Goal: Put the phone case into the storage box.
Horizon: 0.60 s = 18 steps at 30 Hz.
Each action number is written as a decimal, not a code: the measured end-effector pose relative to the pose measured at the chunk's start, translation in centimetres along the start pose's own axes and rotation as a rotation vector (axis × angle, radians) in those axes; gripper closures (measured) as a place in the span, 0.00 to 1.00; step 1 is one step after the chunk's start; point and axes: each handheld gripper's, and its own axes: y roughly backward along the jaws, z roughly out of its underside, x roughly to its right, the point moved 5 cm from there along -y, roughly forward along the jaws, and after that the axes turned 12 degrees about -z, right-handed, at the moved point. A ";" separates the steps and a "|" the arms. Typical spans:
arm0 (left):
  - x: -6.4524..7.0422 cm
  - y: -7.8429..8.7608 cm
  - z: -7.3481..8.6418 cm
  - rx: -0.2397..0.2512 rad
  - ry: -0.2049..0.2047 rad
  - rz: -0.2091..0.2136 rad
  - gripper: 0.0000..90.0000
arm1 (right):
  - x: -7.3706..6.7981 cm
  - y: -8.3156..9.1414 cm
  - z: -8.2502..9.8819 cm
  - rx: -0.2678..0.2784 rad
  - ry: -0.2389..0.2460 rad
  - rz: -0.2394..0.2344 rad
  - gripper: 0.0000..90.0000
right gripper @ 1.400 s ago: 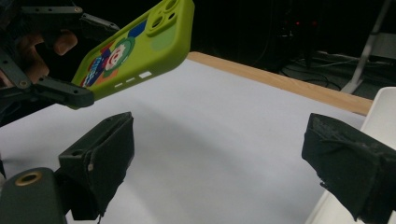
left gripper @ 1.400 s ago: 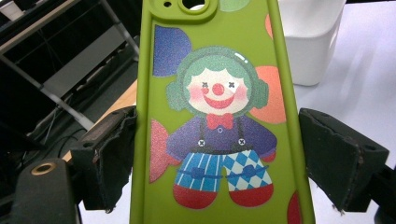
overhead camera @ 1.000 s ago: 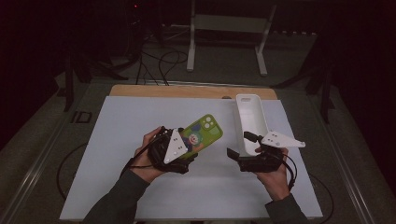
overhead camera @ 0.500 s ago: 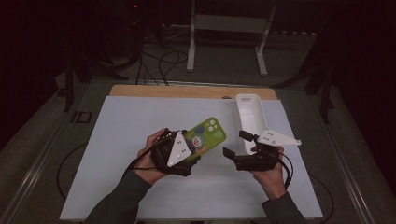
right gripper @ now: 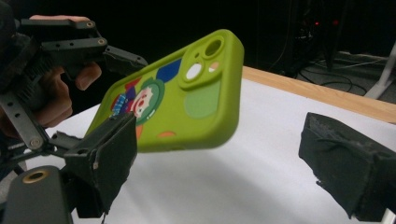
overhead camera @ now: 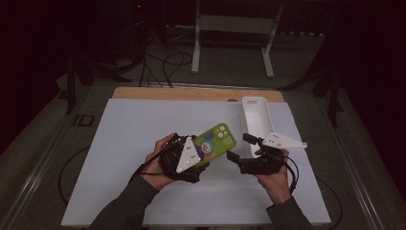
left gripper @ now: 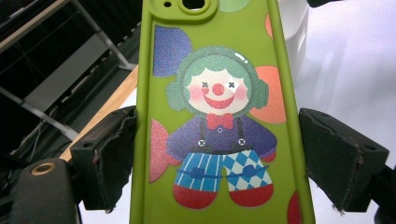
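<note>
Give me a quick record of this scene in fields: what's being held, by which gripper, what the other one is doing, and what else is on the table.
held item: green phone case with a clown print, lifted off the table
holder: left hand-held gripper, jaws on the case's long edges
other gripper: right hand-held gripper, jaws open, nothing between them, facing the case's camera end
also on table: white phone case, lying flat beyond the right hand
surface: white mat on a wooden table
</note>
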 end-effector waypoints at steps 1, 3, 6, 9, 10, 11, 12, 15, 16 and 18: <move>0.1 0.0 0.0 0.001 -0.001 0.001 0.18 | 0.0 -0.1 0.0 0.005 -0.008 -0.008 0.14; 0.1 0.0 -0.1 0.005 0.000 0.003 0.18 | 0.1 -0.1 0.0 0.007 -0.018 -0.011 0.14; 0.2 -0.1 -0.2 0.008 -0.001 0.007 0.17 | 0.0 -0.2 0.1 0.004 -0.022 -0.010 0.15; 0.4 -0.1 -0.3 0.012 -0.001 0.014 0.18 | 0.0 -0.3 0.2 0.002 -0.025 -0.012 0.15; 0.4 -0.1 -0.3 0.013 -0.003 0.015 0.18 | 0.1 -0.3 0.2 0.002 -0.024 -0.015 0.15; 0.5 -0.1 -0.4 0.016 -0.002 0.017 0.17 | 0.0 -0.3 0.2 0.000 -0.024 -0.017 0.16; 0.5 -0.1 -0.4 0.017 -0.004 0.018 0.18 | 0.0 -0.4 0.2 -0.001 -0.025 -0.019 0.16; 0.8 0.0 -0.6 0.024 -0.008 0.026 0.17 | -0.1 -0.7 0.3 -0.003 -0.034 -0.023 0.19; 0.9 0.0 -0.6 0.027 -0.007 0.028 0.17 | -0.1 -0.7 0.3 -0.002 -0.036 -0.025 0.21; 0.9 0.0 -0.7 0.029 -0.009 0.030 0.17 | -0.2 -0.9 0.3 -0.004 -0.041 -0.025 0.24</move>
